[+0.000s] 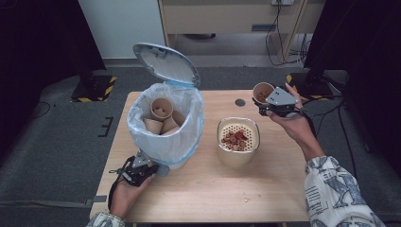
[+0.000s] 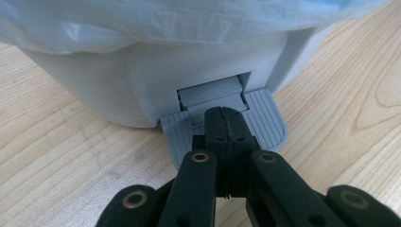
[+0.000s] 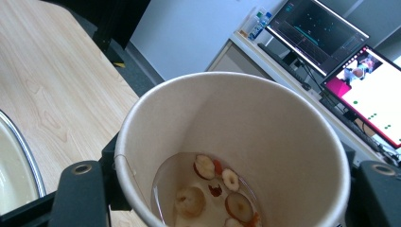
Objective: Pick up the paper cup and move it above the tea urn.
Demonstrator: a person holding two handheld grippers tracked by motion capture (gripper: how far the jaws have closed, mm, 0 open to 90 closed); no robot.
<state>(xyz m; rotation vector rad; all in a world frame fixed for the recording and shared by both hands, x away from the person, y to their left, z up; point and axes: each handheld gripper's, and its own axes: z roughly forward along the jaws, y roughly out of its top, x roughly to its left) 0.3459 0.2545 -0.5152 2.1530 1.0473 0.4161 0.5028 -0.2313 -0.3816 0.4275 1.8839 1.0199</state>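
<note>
A white pedal bin (image 1: pixel 165 127) lined with a plastic bag stands at the table's left, lid (image 1: pixel 165 64) raised, with several paper cups (image 1: pixel 161 109) inside. My left gripper (image 1: pixel 152 166) is shut, its tips pressing down on the grey foot pedal (image 2: pixel 269 125) at the bin's base (image 2: pixel 142 80). My right gripper (image 1: pixel 265 105) is shut on a paper cup (image 1: pixel 262 92), held upright above the table's far right. In the right gripper view the cup (image 3: pixel 265 132) holds some liquid with dried fruit slices (image 3: pixel 213 189). A cream strainer bowl (image 1: pixel 238 142) with fruit pieces sits mid-table.
A small round dark spot (image 1: pixel 240 102) marks the table near its far edge. A few crumbs (image 1: pixel 246 199) lie near the front edge. Dark stands (image 1: pixel 94 87) and cables sit on the floor beyond. Monitors (image 3: pixel 359 75) rest on a desk in the right gripper view.
</note>
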